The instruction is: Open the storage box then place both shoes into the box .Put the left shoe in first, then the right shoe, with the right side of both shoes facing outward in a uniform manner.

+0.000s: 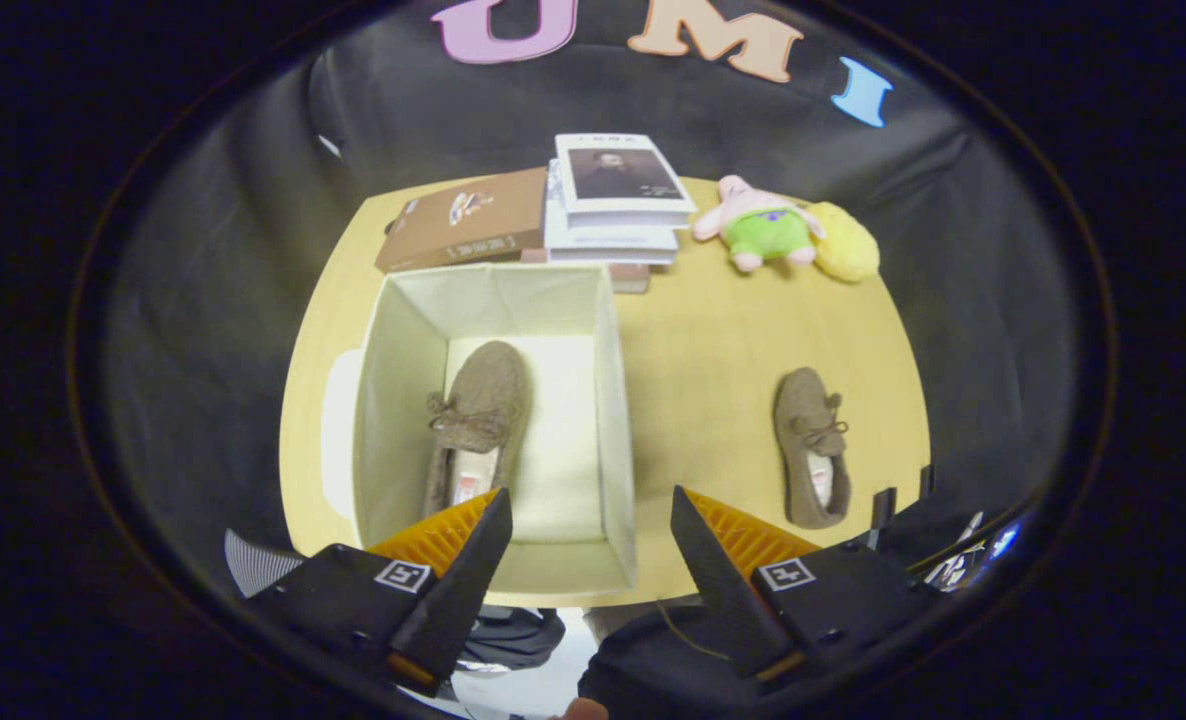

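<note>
An open cream fabric storage box (613, 400) stands on the yellow table (713, 340), ahead of my fingers. One brown fuzzy shoe (478, 420) with a bow lies inside it along the left side, toe pointing away. The second brown shoe (811, 445) lies on the table to the right of the box, toe also pointing away. My gripper (590, 515) hovers above the box's near edge, open, with nothing between its fingers. The left fingertip (488, 530) overlaps the heel of the shoe in the box.
Behind the box lie a flat brown box (463, 232) and a stack of books (613, 205). A pink plush toy (761, 232) and a yellow plush (843, 250) sit at the table's far right. A white lid (338, 440) lies left of the box.
</note>
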`<state>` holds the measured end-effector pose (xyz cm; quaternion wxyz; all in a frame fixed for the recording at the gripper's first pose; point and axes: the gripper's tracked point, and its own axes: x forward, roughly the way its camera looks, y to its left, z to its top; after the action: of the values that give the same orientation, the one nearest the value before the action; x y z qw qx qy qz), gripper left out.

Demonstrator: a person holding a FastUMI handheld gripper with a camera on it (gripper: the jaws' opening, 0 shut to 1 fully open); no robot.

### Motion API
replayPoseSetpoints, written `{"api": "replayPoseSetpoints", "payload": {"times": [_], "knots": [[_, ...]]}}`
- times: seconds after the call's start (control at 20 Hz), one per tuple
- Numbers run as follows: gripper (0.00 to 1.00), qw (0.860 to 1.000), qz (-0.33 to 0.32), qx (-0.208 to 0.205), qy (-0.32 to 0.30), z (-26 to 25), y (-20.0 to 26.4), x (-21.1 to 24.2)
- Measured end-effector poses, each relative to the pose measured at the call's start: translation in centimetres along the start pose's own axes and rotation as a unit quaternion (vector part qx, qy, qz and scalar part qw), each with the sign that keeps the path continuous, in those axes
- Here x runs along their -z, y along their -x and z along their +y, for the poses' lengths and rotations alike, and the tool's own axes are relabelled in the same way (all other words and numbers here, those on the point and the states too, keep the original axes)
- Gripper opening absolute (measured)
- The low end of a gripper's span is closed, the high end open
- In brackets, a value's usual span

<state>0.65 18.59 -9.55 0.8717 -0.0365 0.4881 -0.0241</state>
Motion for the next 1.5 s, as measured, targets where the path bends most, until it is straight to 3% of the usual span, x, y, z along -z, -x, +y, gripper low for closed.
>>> {"api": "replayPoseSetpoints", "payload": {"times": [0.25,0.45,0.65,1.05,1.3,1.5], "knots": [[1.00,0.998,-0.002,0.068,-0.012,-7.7,0.5,0.5],[1.00,0.988,0.030,0.149,-0.002,-14.7,-0.1,2.5],[0.98,0.981,0.053,0.187,-0.014,-20.0,-2.2,3.3],[0.96,0.970,0.113,0.214,-0.025,-27.2,-7.9,6.5],[0.86,0.967,0.134,0.214,0.003,-29.6,-12.0,7.5],[0.74,0.972,0.138,0.188,-0.002,-29.5,-15.9,7.7]]}}
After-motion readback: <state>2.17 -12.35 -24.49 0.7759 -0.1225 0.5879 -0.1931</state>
